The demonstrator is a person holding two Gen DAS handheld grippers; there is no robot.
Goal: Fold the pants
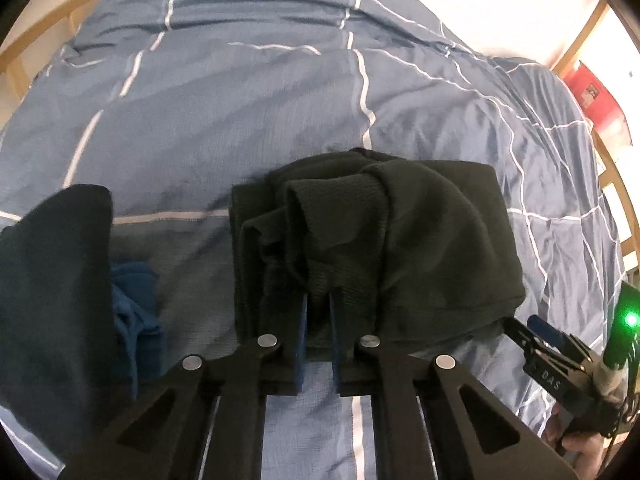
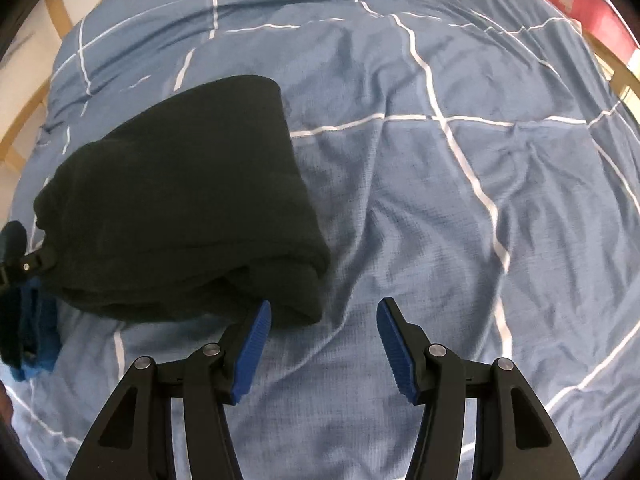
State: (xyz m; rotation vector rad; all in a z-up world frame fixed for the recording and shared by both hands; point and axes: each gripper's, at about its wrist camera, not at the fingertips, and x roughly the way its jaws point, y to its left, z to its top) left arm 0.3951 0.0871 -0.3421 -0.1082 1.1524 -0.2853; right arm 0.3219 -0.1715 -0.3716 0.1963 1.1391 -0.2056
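The black pants (image 1: 384, 236) lie folded in a thick bundle on the blue checked duvet (image 1: 224, 112). My left gripper (image 1: 319, 304) is shut on the near edge of the bundle, with fabric pinched between its fingers. In the right wrist view the same pants (image 2: 180, 200) lie at the left. My right gripper (image 2: 324, 316) is open and empty, with its left blue pad (image 2: 256, 344) touching the bundle's near right corner. The right gripper also shows at the right edge of the left wrist view (image 1: 536, 332).
A dark folded garment (image 1: 56, 280) and a blue cloth (image 1: 136, 308) lie at the left of the bed. Wooden bed frame rails (image 1: 624, 208) run along the right side and a red box (image 2: 592, 8) stands beyond them. The duvet (image 2: 440, 180) spreads wide to the right.
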